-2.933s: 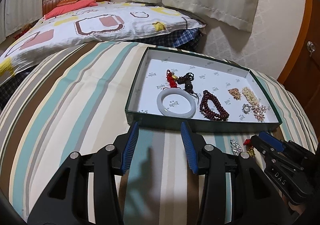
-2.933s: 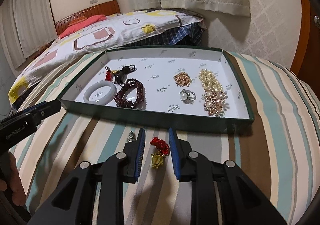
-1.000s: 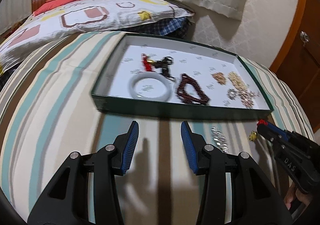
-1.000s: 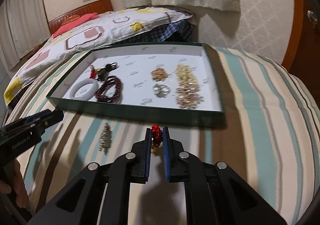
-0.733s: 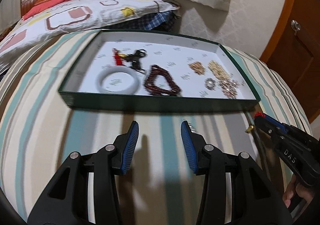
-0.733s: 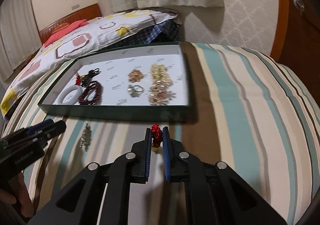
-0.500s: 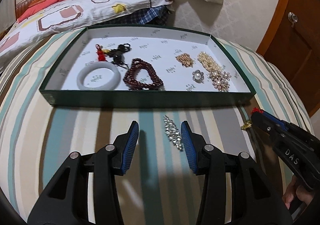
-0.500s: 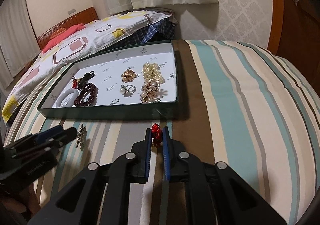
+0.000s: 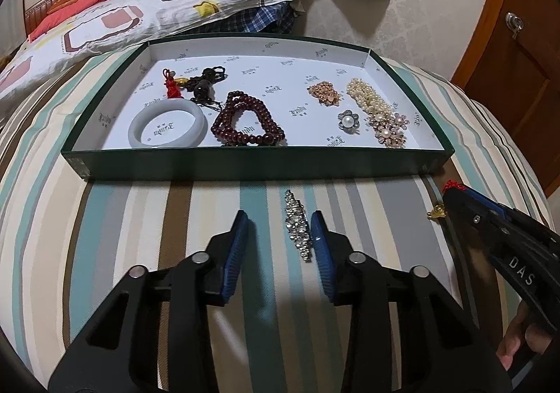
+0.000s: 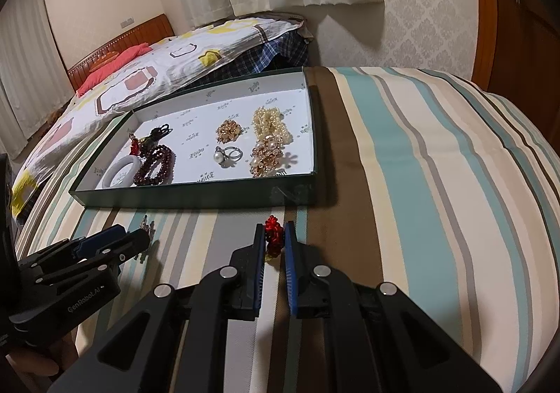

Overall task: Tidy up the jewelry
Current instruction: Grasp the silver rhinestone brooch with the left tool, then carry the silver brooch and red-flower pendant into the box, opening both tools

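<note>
A rhinestone clip [image 9: 297,221] lies on the striped bedspread in front of a green tray [image 9: 245,165]. My left gripper [image 9: 280,221] straddles the clip with its jaws closing. The clip sits close against the right finger, and the left pad is still apart from it. My right gripper [image 10: 274,232] is shut on a red knot charm [image 10: 273,230] with a small gold piece hanging below. In the left wrist view the right gripper [image 9: 455,193] is at the right, in front of the tray's near right corner. The right wrist view shows the left gripper [image 10: 136,239] beside the clip [image 10: 147,219].
Inside the tray [image 10: 192,197] lie a white bangle [image 9: 166,125], a dark red bead bracelet [image 9: 246,123], a black bead string with a red tassel [image 9: 196,85], a gold cluster [image 9: 323,93], a pearl ring [image 9: 348,120] and a pearl strand with flower brooches [image 9: 378,109]. A quilt lies behind the tray, and a wooden door stands at the right.
My left gripper moved right until the clip lay between its fingers, and its jaws narrowed. My right gripper, open around the red charm at first, has shut on it.
</note>
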